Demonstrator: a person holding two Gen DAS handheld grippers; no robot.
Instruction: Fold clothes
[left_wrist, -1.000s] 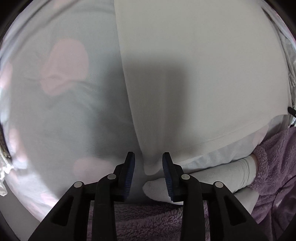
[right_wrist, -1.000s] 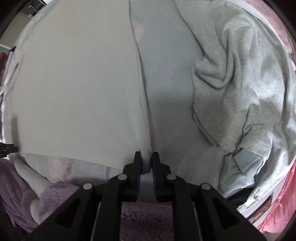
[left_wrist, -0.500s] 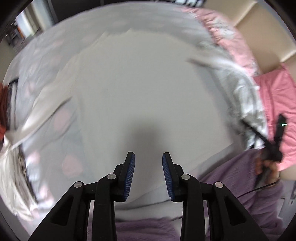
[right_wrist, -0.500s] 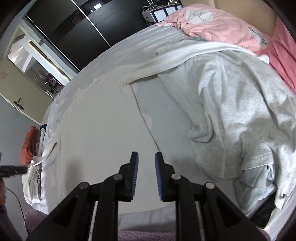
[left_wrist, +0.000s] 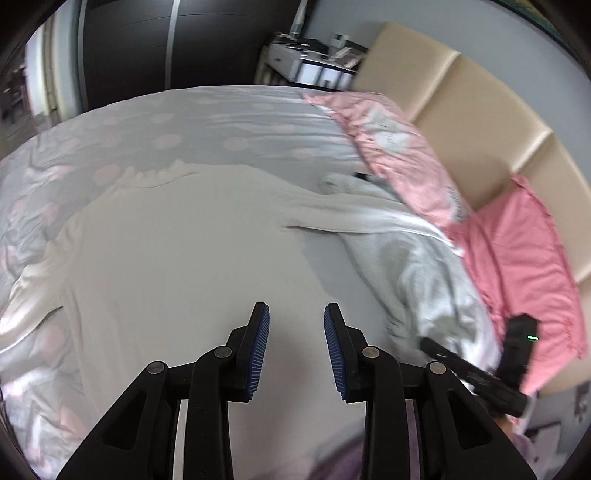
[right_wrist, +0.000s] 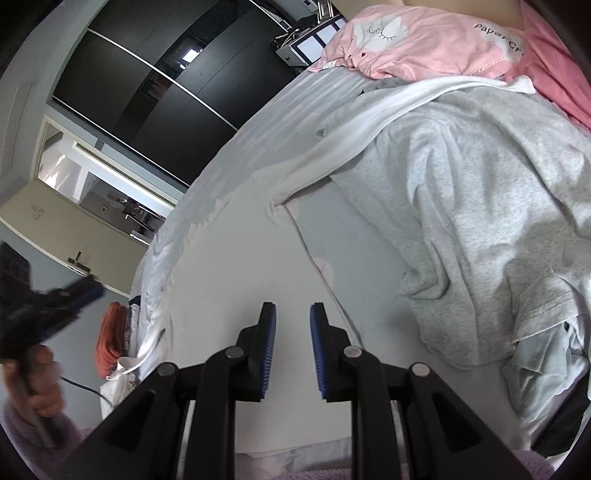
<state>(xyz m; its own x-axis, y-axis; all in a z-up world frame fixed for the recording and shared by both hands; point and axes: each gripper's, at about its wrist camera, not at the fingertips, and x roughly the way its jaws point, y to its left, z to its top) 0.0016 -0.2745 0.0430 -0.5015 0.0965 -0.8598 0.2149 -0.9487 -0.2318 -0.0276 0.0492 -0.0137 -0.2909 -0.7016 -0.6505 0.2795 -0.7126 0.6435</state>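
Note:
A cream long-sleeved top (left_wrist: 177, 251) lies spread flat on the bed, neck at the far end, one sleeve (left_wrist: 354, 221) stretched right over a grey garment. It also shows in the right wrist view (right_wrist: 243, 280). My left gripper (left_wrist: 296, 314) is open and empty, raised above the top's lower part. My right gripper (right_wrist: 292, 312) is open and empty above the top's right edge. Each gripper appears in the other's view: the right one (left_wrist: 476, 373) and the left one (right_wrist: 48, 306), blurred.
A crumpled grey T-shirt (right_wrist: 491, 221) lies on the right of the bed. Pink pillows (left_wrist: 517, 258) rest against a beige headboard (left_wrist: 480, 110). The grey sheet has pink dots (left_wrist: 162, 140). An orange item (right_wrist: 110, 332) lies at the bed's left edge. A dark wardrobe (right_wrist: 166, 74) stands behind.
Both grippers let go of the top's bottom hem and lifted away from the bed. The right one went from shut to open. The views now tilt up across the whole bed.

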